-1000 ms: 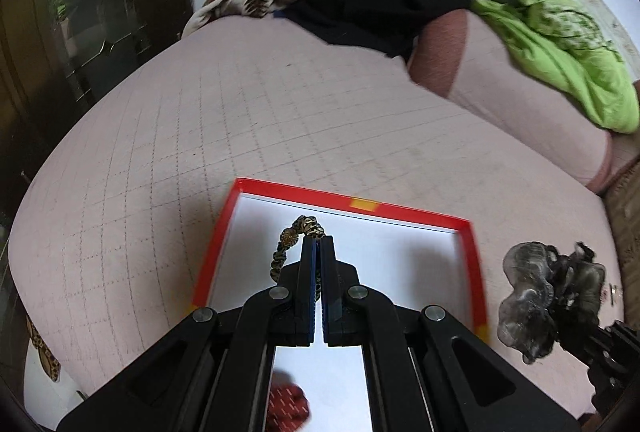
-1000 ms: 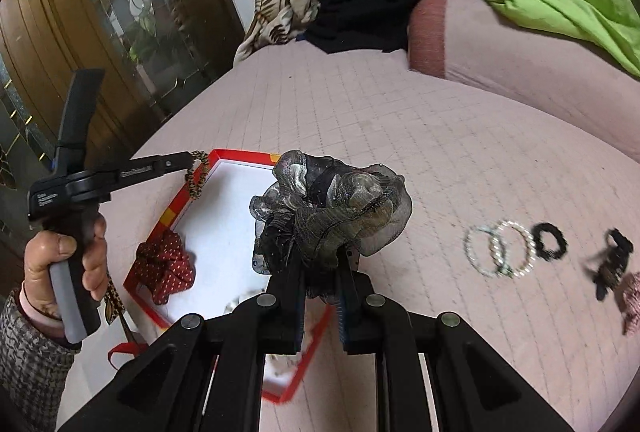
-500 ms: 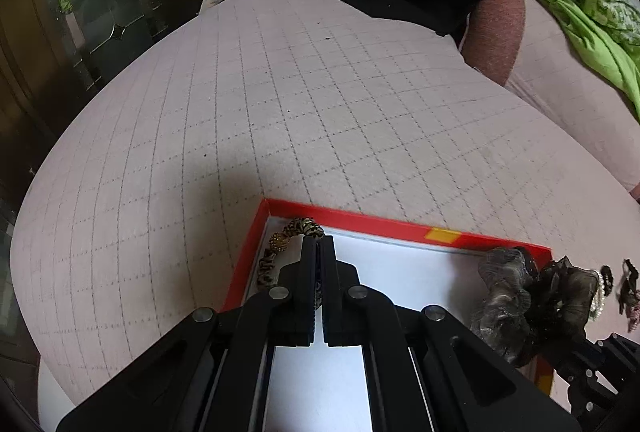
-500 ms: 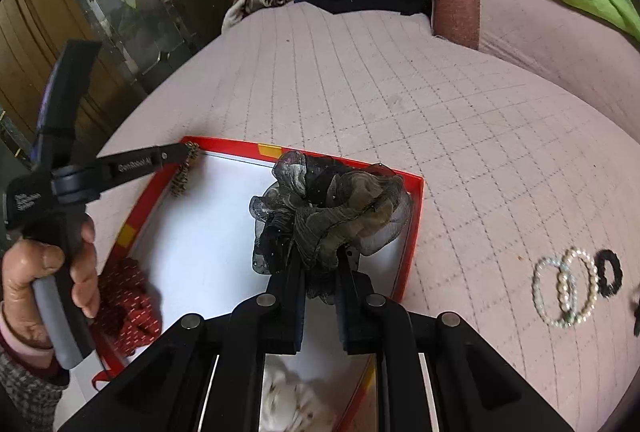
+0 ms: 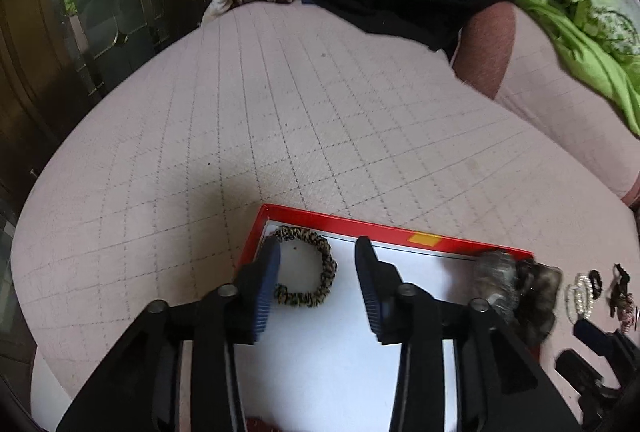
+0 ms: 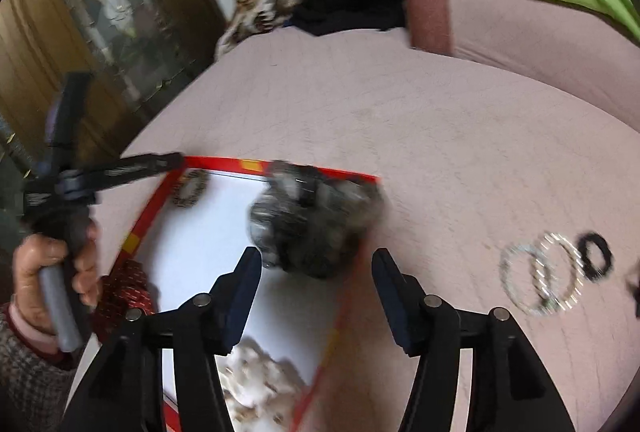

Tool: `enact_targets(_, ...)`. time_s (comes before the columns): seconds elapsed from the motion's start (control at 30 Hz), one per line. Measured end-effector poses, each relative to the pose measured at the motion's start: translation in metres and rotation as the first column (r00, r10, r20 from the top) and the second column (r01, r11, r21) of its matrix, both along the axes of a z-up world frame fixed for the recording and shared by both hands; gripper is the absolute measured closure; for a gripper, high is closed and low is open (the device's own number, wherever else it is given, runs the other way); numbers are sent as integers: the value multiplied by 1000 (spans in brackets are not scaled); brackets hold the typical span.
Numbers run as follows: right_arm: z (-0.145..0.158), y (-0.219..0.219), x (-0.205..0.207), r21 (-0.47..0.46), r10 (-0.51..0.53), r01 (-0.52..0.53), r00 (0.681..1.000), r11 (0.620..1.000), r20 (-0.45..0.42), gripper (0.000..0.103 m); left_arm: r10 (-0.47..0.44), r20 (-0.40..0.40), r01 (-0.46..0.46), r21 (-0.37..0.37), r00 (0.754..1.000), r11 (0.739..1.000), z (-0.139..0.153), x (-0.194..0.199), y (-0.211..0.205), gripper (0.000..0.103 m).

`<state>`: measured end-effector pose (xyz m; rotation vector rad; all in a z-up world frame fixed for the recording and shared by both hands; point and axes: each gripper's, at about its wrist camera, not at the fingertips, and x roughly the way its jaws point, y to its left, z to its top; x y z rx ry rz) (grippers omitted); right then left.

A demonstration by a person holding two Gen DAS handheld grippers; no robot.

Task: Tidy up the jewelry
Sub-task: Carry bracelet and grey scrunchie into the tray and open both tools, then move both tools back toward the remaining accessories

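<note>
Both grippers' jaws just opened, nothing held: left gripper (image 5: 316, 264) over leopard scrunchie (image 5: 306, 266) at box (image 5: 360, 225) far-left corner; right gripper (image 6: 316, 272) behind grey scrunchie (image 6: 312, 220), far-right corner. Both look soft, light; pinch the band.

Two sets of black plastic tongs are showing, each with angular arms pinned by round silver screws. The left tongs (image 5: 316, 264) are carrying ribbed blue pads (image 5: 267, 284) on the inner faces; the right tongs (image 6: 316, 272) are carrying dark blue pads (image 6: 245, 296). A hand (image 6: 44, 280) is wearing a grey checked sleeve (image 6: 28, 380) with a pink cuff (image 6: 25, 328) peeking out.
</note>
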<state>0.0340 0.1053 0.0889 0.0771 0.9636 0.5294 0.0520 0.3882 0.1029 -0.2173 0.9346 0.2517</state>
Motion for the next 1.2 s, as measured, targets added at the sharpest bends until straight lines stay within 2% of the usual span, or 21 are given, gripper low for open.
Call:
enact_targets(0.07,-11,-3,-2,-31,-15,14,999,999,-29,41,6,15,-6,1,1000,1000,9,-12,-3,64)
enact_targets(0.1,-18,-2,-2,-49,-18,15,999,999,-50,46,9,20,-9,-3,1000,1000,12,-17,-3,64)
enact_targets(0.13,-24,-2,-2,-57,-23,19,998,998,-66,63,12,29,-12,-13,1000,1000,16,-24,-5,64)
enact_targets(0.2,-36,0,-1,-50,-15,9,993,999,-114,85,10,42,-9,-27,999,1000,21,-35,-8,63)
enact_targets(0.3,-39,1,-5,-32,-19,15,992,999,-127,94,11,55,-8,-41,998,999,25,-53,-14,63)
enact_targets(0.6,-35,-8,-47,-55,-76,70,988,996,-131,91,-9,73,13,-57,997,998,33,-89,-41,63)
enact_targets(0.7,-29,-12,-61,-16,-56,55,990,998,-127,88,-40,71,43,-40,997,998,39,-95,-60,62)
enact_targets(0.77,-19,-17,-74,8,-55,56,992,998,-111,74,-73,79,76,-36,994,996,45,-99,-77,62)
enact_targets(0.8,-13,-21,-84,8,-55,56,994,998,-91,63,-95,83,98,-32,992,995,48,-102,-88,59)
enact_targets(0.83,-9,-29,-90,3,-59,59,996,998,-73,57,-111,88,114,-29,990,993,51,-104,-97,58)
enact_targets(0.9,-4,-54,-103,-12,-82,82,996,997,-47,57,-147,99,150,-21,984,989,58,-109,-117,52)
enact_targets(1.0,-8,-102,-116,-11,-143,142,987,990,-69,57,-199,101,201,-10,975,980,63,-113,-144,51)
enact_targets(1.2,-23,-207,-143,-29,-313,312,942,950,-120,56,-301,65,302,-11,951,953,57,-112,-207,51)
